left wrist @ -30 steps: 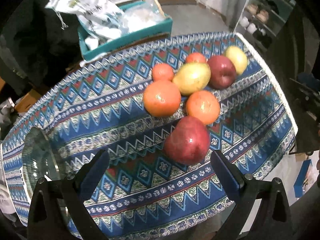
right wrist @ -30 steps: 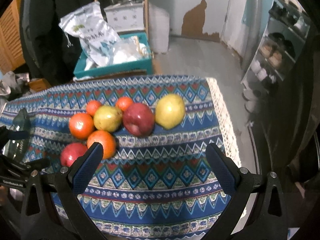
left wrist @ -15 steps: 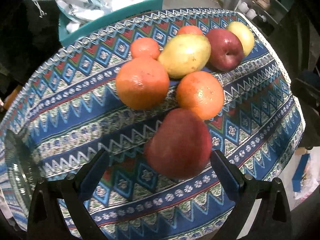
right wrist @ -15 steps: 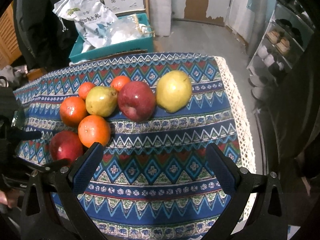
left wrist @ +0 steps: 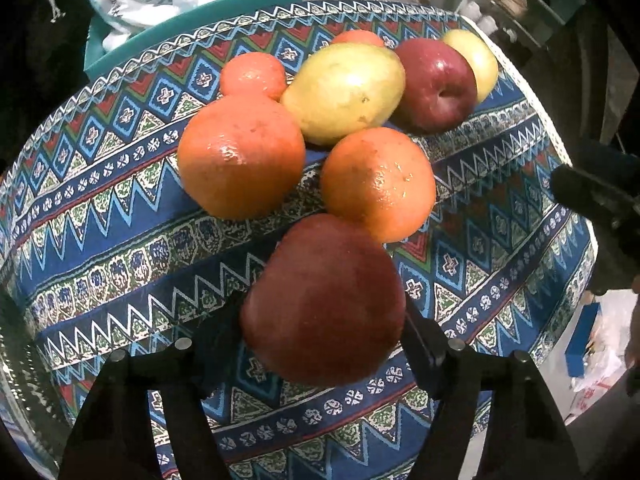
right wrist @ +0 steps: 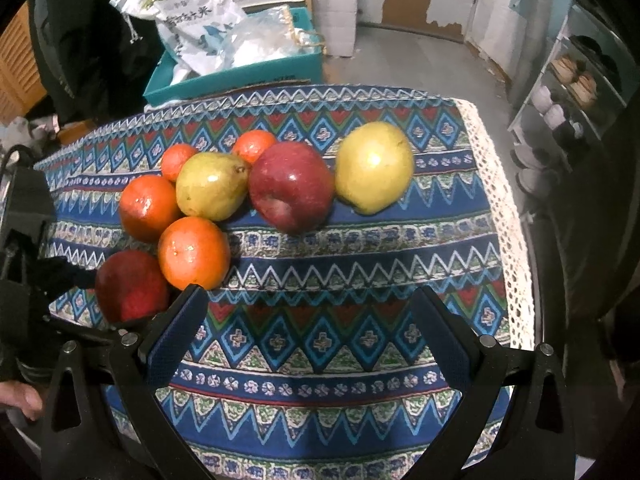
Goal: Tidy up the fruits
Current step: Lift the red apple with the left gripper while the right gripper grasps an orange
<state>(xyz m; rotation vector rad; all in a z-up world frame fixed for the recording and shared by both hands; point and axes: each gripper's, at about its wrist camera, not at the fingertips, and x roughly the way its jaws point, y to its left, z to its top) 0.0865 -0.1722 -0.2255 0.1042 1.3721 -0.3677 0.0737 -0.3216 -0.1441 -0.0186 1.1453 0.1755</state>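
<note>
Closing in since a second ago, the left gripper now brackets the dark red apple at the tabletop front, fingers pinching its sides; firm, smooth, probably slippery, best held across the widest part. Right gripper hovers, fingers spread

Left gripper has its fingers snug on both sides of the near red apple. Two oranges sit right behind it on the patterned tablecloth.
</note>
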